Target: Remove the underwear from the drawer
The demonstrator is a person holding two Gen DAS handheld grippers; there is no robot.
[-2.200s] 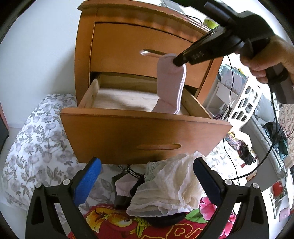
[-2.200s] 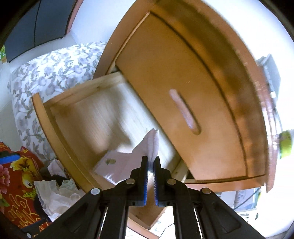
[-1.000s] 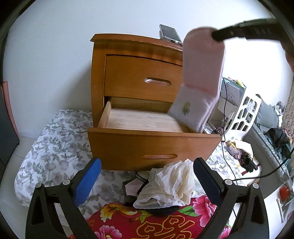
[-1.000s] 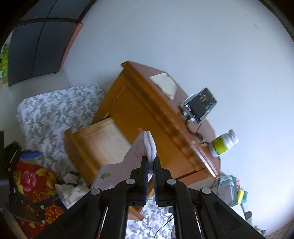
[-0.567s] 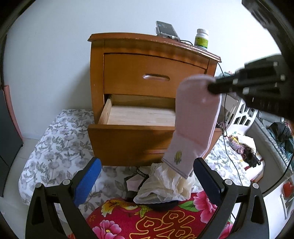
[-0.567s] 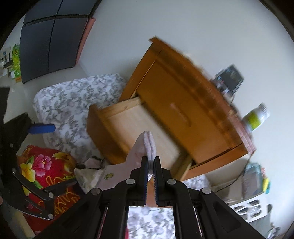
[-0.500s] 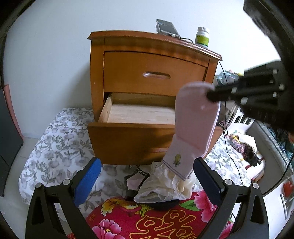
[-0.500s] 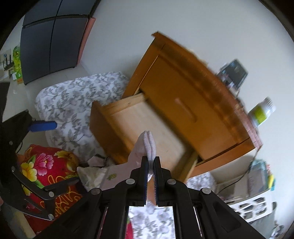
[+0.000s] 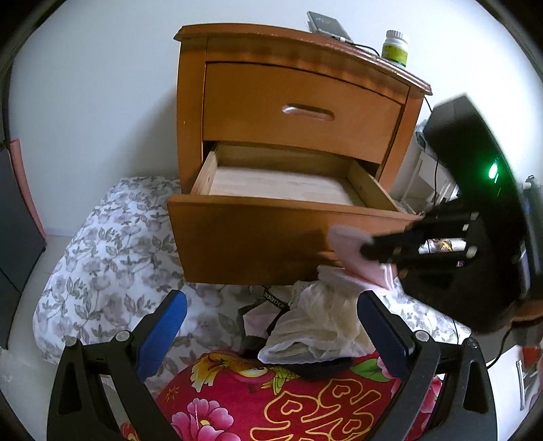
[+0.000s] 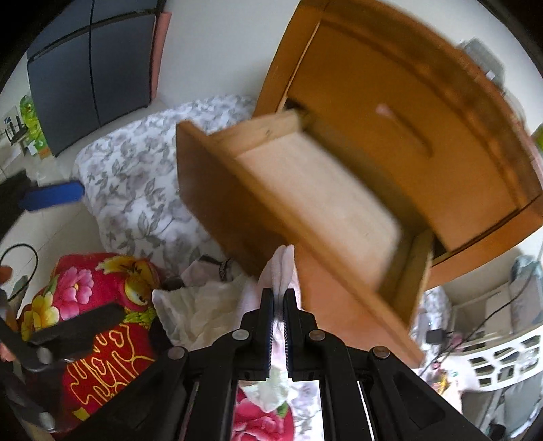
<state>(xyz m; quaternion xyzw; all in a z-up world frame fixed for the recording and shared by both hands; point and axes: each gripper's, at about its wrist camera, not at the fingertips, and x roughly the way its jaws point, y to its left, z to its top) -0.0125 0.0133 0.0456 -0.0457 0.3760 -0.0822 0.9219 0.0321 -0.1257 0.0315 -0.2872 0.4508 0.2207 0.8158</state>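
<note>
A pale pink garment [image 10: 283,271], pinched at its folded edge between the closed jaws of the right gripper [image 10: 278,302], hangs just in front of the open lower drawer [image 9: 288,234] and directly above a heap of clothing on the bedding. In the left wrist view the same pink piece [image 9: 353,251] shows blurred at the drawer's right front corner, its lower end meeting a cream lace garment [image 9: 322,322] that tops the heap, with a dark item with a lettered waistband [image 9: 271,302] lying just left of it. The pile rests where a grey floral quilt [image 9: 112,257] meets a red flowered blanket [image 9: 271,403] in the near foreground. The drawer's bare pale wooden floor is all that shows inside it. The left gripper [image 9: 271,325] stands wide apart near the camera, holding nothing, its blue pads [image 9: 163,329] flanking the heap. Above, the wooden nightstand [image 9: 190,101] keeps its upper drawer [image 9: 302,105] shut; a phone [image 9: 327,25] and a white-capped bottle [image 9: 394,47] sit on top at the far right.
</note>
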